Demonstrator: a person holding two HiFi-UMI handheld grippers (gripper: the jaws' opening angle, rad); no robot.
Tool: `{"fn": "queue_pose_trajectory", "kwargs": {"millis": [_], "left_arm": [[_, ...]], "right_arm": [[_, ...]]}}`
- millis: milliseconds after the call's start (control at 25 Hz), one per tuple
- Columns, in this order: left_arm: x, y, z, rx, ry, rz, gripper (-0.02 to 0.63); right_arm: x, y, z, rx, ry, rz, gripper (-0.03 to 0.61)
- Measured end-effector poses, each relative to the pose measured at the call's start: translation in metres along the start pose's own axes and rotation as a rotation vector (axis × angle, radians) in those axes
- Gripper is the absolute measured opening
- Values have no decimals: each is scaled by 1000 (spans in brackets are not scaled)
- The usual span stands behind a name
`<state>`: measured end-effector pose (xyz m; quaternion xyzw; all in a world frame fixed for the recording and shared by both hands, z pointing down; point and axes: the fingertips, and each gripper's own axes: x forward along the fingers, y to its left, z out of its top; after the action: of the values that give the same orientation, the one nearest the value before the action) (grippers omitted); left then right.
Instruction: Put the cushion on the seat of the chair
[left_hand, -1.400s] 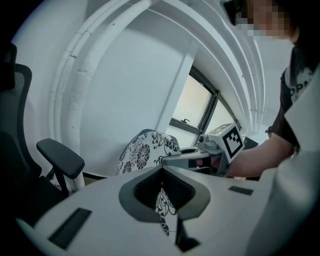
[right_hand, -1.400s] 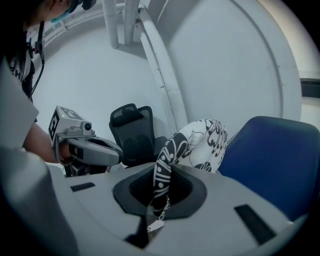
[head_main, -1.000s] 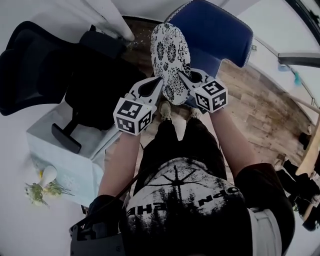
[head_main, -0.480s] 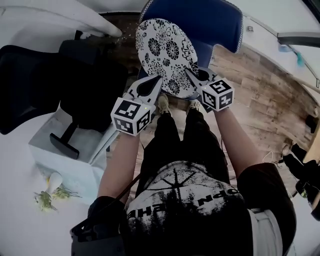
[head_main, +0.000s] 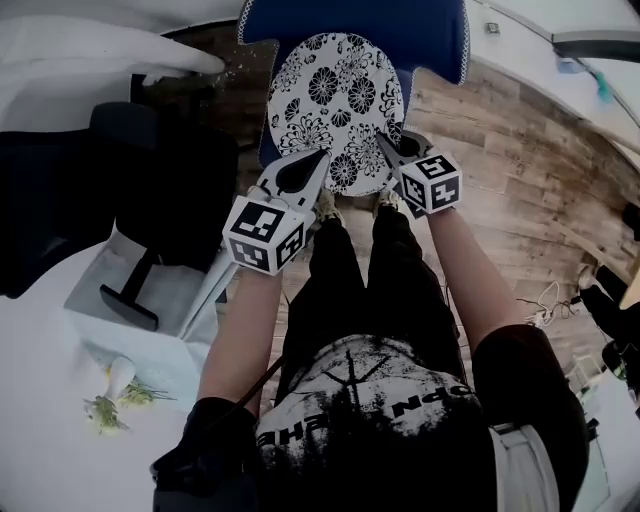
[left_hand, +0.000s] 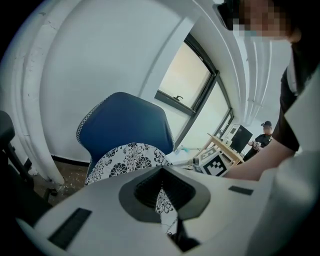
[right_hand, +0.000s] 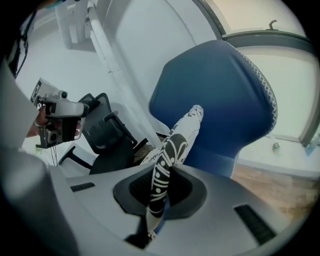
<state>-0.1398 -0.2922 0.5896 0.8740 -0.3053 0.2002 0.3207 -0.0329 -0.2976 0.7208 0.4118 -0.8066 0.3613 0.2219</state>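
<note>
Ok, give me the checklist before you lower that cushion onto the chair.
1. Hold by left gripper: ok, shut on cushion.
2. Hold by right gripper: ok, shut on cushion.
3. Cushion over blue chair: ok.
4. Space under cushion clear: cannot tell, hidden.
5. Black chair out of the way: ok, off to the left.

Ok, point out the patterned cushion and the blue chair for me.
patterned cushion (head_main: 335, 100), head view, middle of its flowered face.
blue chair (left_hand: 125, 125), left gripper view, middle of its backrest.
</note>
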Motion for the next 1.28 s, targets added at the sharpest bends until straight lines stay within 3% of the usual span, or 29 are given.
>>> {"fn": "queue_pose_trajectory", "kwargs": {"millis": [560,960,1280], "left_arm": [[68,0,-41,-20,78,-28,15],[100,4,-63,-39,100,-52,15],[119,10,-70,-50,102,-68,15]], "right_arm": [[54,-87,-93,83,186,-107,26],[79,-128,-125,166,217,-154,26],[95,-138,-141,117,273,-176,26]]}}
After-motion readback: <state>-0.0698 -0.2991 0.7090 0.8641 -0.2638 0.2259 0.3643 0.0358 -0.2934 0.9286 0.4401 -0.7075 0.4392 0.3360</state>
